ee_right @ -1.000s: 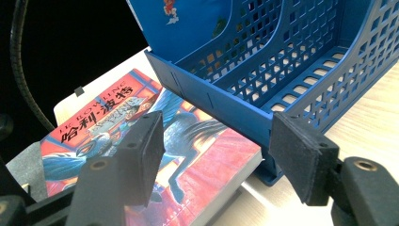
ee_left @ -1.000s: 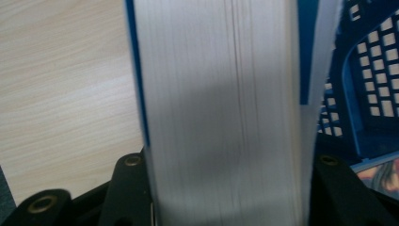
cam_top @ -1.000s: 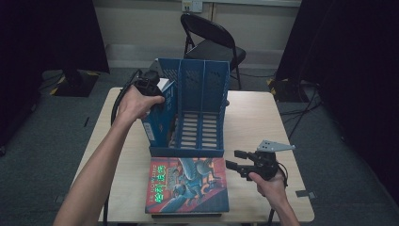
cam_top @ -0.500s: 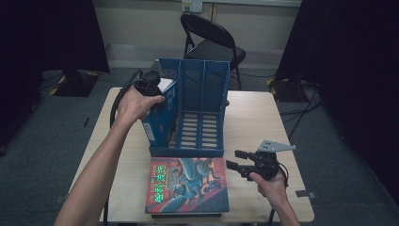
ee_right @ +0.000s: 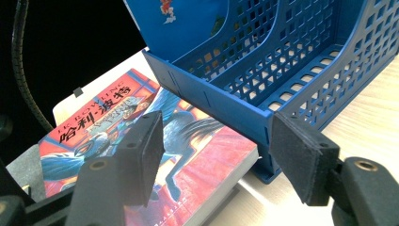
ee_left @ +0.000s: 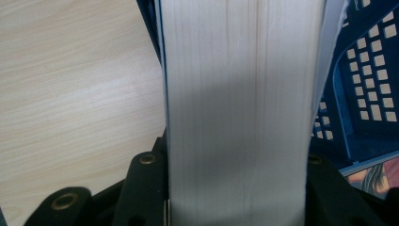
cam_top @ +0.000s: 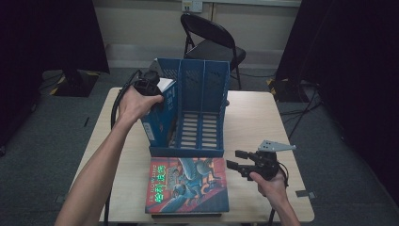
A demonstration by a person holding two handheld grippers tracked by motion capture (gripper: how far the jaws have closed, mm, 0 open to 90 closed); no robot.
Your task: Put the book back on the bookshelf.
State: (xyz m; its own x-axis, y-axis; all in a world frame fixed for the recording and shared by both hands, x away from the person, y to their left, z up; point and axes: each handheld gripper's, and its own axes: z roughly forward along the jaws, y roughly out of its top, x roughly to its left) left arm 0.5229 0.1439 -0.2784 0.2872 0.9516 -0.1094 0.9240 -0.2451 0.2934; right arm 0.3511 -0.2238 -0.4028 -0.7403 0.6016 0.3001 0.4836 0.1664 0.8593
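Jaws of our left gripper [cam_top: 153,92] have just been closing and now clamp the thick book [ee_left: 240,108] by its white page edge, one black jaw on each side of the block of pages. That book stands upright in the left compartment of the blue file rack [cam_top: 202,113], its blue cover [cam_top: 157,125] facing outward at the rack's left wall, and our left hand [cam_top: 134,103] holds the gripper over its top. On our right gripper [cam_top: 242,160] the jaws stand apart with nothing between the pads [ee_right: 146,153], held low above the bench [cam_top: 254,117] to the right of the rack. Through that gap, in the right gripper view, we see the rack's front corner and the red book [cam_top: 188,186]. This red book lies flat with its cover up, just in front of the rack, on top of another book at the near edge of the bench. Behind the bench we see a black folding chair [cam_top: 209,40] on the grey carpet.
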